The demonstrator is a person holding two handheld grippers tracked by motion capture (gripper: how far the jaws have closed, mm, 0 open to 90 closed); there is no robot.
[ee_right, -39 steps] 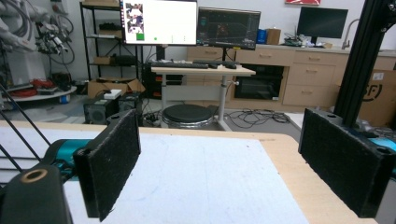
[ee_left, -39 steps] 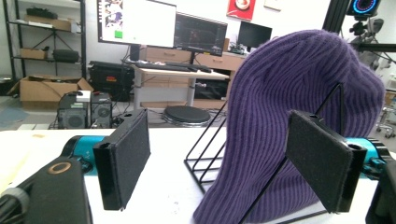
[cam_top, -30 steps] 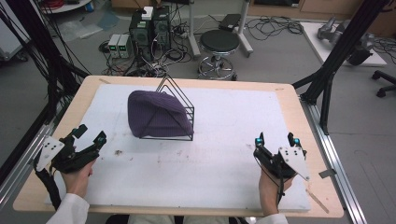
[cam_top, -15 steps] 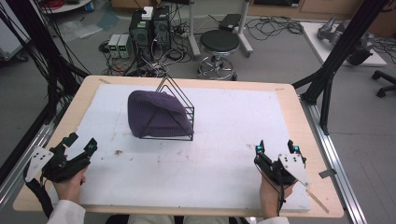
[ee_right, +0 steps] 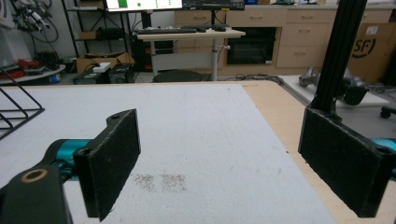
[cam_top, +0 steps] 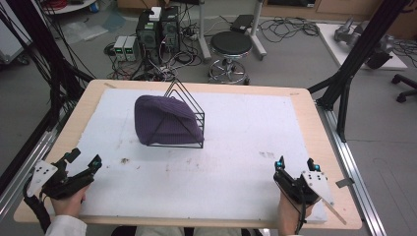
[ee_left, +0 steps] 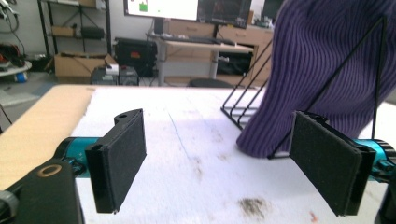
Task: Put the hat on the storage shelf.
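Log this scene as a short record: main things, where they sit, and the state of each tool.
hat: purple knit hat draped over the rack, back left of centre
rack: black wire rack, standing on the white mat
left tool: left tool, open, near left corner, holding nothing, apart from the hat
right tool: right tool, open, near right edge, holding nothing
mat marks: dark smudges ahead of the right tool
table: wooden table under the mat

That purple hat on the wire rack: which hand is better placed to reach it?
Probably left. The left gripper is open and faces the hat on the rack; the right gripper faces bare table.
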